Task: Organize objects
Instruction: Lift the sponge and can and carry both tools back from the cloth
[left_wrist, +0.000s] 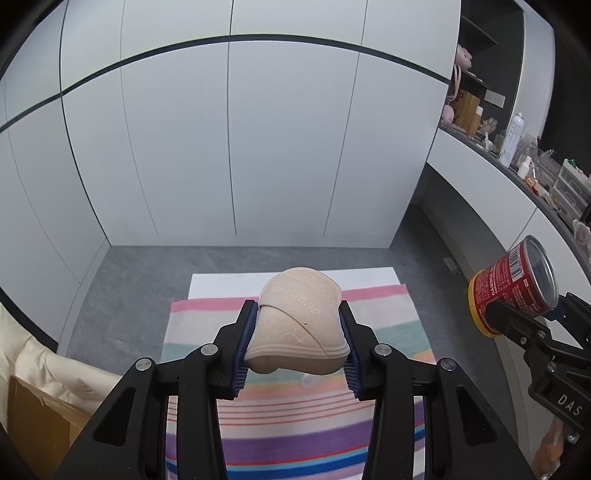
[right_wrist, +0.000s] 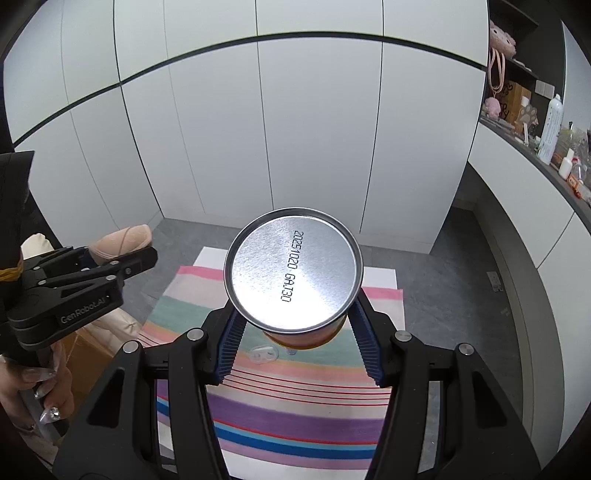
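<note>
We've got the left gripper (left_wrist: 297, 339) clamped on a soft beige slipper (left_wrist: 301, 317), squashy and light, held across its middle above the striped towel (left_wrist: 295, 439). Right gripper (right_wrist: 295, 343) grips the red can (right_wrist: 293, 275) by its sides; rigid, slick metal, so we keep the pads low on the body.

can base (right_wrist: 293, 275): "20251020 GA130" | left tool (right_wrist: 122, 258): "GenRobot.AI"

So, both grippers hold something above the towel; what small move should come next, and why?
Probably carry both toward the shelf on the right. The left gripper clamps the slipper, the right gripper clamps the can, both clear of the towel.
</note>
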